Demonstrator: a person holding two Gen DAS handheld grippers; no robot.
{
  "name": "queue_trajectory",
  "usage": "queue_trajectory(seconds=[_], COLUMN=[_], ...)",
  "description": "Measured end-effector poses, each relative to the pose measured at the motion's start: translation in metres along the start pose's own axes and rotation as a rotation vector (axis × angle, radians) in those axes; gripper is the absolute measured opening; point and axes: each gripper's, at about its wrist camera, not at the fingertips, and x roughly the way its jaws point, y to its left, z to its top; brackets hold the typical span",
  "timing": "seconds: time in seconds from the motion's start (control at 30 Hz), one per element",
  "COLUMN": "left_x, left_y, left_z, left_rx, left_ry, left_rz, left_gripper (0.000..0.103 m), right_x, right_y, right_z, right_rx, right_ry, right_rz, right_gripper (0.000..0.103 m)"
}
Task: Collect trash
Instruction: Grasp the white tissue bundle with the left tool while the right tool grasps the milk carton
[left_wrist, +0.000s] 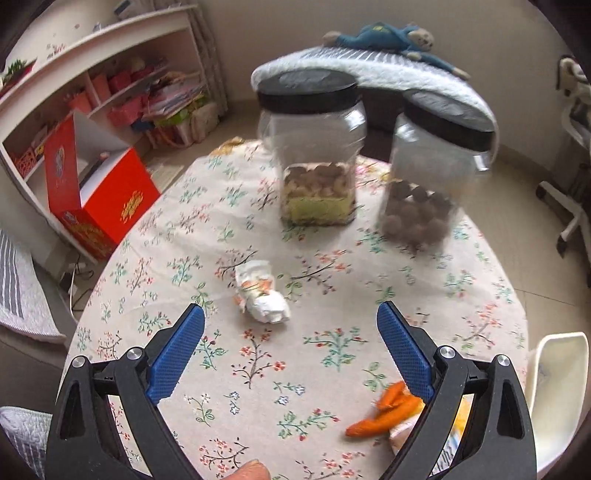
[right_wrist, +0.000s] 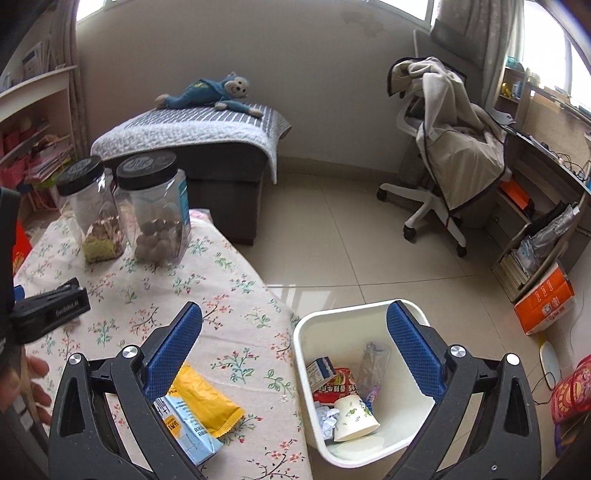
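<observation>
A crumpled white paper wad (left_wrist: 262, 293) lies on the floral tablecloth (left_wrist: 229, 221), just ahead of my open, empty left gripper (left_wrist: 291, 314). Orange peel (left_wrist: 388, 410) lies by its right finger. My right gripper (right_wrist: 295, 317) is open and empty, above the table edge and the white trash bin (right_wrist: 306, 332). The bin holds a paper cup (right_wrist: 354, 413), a red wrapper (right_wrist: 334, 387), a clear bottle (right_wrist: 373, 362) and crumpled paper. A yellow wrapper (right_wrist: 207, 398) and a light blue carton (right_wrist: 188, 432) lie on the table under the right gripper's left finger. The bin's rim shows in the left wrist view (left_wrist: 561, 387).
Two black-lidded clear jars (left_wrist: 314, 147) (left_wrist: 436, 166) with snacks stand at the table's far side. A red box (left_wrist: 107, 195) and shelf (left_wrist: 92, 92) are at left. A couch with toy monkey (right_wrist: 207, 92) and an office chair (right_wrist: 443, 147) stand beyond on the tiled floor.
</observation>
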Motion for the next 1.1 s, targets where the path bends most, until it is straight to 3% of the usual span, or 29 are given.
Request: queue_trajectory(seconds=[0.17, 0.3, 0.4, 0.47, 0.53, 0.77, 0.83, 0.97, 1.1], left_x=[0.061, 0.098, 0.109, 0.104, 0.098, 0.053, 0.033, 0.002, -0.021], left_y=[0.024, 0.041, 0.04, 0.035, 0.032, 0.034, 0.036, 0.042, 0.059], left_z=[0.006, 0.004, 0.003, 0.003, 0.002, 0.0, -0.002, -0.007, -0.007], left_rx=[-0.023, -0.085, -0.024, 0.022, 0.043, 0.058, 0.059, 0.088, 0.09], left_ry=[0.128, 0.216, 0.212, 0.191, 0.193, 0.15, 0.129, 0.083, 0.046], left_rz=[0.008, -0.027, -0.056, -0.087, -0.118, -0.185, -0.211, -0.224, -0.227], left_gripper=[0.092, 0.091, 0.071, 0.048, 0.04, 0.039, 0.039, 0.039, 0.039], right_x=[0.024, 0.038, 0.043, 0.046, 0.048, 0.05, 0.055, 0.073, 0.064], right_y=[0.017, 0.04, 0.061, 0.074, 0.085, 0.106, 0.11, 0.113, 0.111], right_z=[-0.011, -0.027, -0.04, -0.049, -0.058, -0.077, -0.079, -0.079, -0.062], right_rx=[-0.037, -0.122, -0.213, -0.274, -0.328, -0.444, -0.454, -0.402, -0.328], right_ry=[0.166, 0.285, 0.34, 0.381, 0.403, 0.423, 0.427, 0.502, 0.48], right_rz=[0.171, 0.293, 0.349, 0.378, 0.379, 0.359, 0.344, 0.36, 0.421], right_gripper=[0.096, 0.096, 0.096, 0.096, 0.096, 0.095, 0.09, 0.057, 0.056])
